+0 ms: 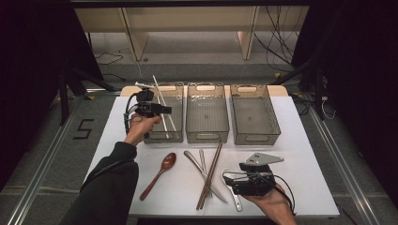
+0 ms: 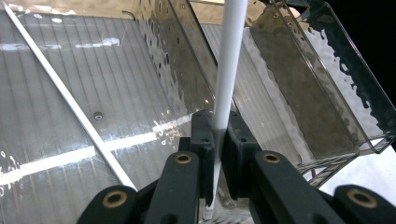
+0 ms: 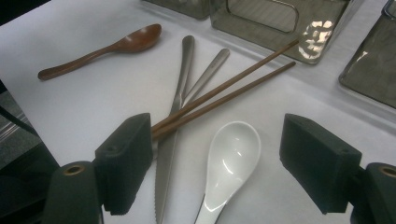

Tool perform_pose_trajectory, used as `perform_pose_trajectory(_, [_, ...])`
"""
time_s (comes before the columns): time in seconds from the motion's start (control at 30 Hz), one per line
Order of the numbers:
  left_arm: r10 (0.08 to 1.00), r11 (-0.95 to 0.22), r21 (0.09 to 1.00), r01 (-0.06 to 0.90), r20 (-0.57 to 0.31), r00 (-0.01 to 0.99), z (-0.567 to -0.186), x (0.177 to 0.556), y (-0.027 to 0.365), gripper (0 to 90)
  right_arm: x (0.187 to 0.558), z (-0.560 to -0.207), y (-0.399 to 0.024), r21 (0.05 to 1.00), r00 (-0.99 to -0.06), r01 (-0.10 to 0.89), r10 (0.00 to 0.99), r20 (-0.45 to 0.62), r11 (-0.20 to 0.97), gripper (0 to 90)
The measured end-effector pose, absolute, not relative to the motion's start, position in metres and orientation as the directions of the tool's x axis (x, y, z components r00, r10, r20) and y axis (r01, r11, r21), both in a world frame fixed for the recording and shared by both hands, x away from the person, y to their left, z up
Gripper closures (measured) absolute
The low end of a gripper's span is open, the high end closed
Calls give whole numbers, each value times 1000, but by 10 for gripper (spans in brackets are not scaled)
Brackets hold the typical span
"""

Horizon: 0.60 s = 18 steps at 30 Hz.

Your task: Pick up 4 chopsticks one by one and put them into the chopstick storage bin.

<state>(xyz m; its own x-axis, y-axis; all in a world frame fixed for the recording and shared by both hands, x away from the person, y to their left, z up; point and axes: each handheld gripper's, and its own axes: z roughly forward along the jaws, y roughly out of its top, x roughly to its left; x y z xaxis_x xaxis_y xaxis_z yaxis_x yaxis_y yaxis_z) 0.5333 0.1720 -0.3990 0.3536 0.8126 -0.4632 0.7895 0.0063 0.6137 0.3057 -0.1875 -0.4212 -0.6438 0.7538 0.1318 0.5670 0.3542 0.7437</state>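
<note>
My left gripper (image 1: 165, 110) (image 2: 215, 135) hangs over the left clear bin (image 1: 157, 138) and is shut on a white chopstick (image 2: 229, 70) that runs straight out from between its jaws. A second white chopstick (image 2: 70, 98) lies slanted on that bin's ribbed floor. Near the table's front right, my right gripper (image 1: 231, 182) (image 3: 217, 129) stands open, its jaws wide apart on either side of a white ceramic spoon (image 3: 231, 158) (image 1: 236, 200) lying on the table. The pads touch nothing.
On the white table (image 1: 305, 154) lie a wooden spoon (image 1: 162, 172), a steel knife (image 1: 202, 176), a fork (image 1: 202, 160) and a pair of brown chopsticks (image 1: 212, 171), crossing one another. Middle bin (image 1: 207, 136) and right bin (image 1: 256, 139) stand behind.
</note>
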Motion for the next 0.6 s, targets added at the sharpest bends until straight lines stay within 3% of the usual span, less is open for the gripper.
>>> perform_pose_trajectory(0.37, [830,-15,593,805,-442,341,-405,538,167,812,306,-422,-187,741,-646,569,752,134,357,264])
perform_pose_trajectory(0.6, [853,-18,596,802,-410,324,-402,541,164,578,306,-422,-187,741,-647,569,751,135,357,265])
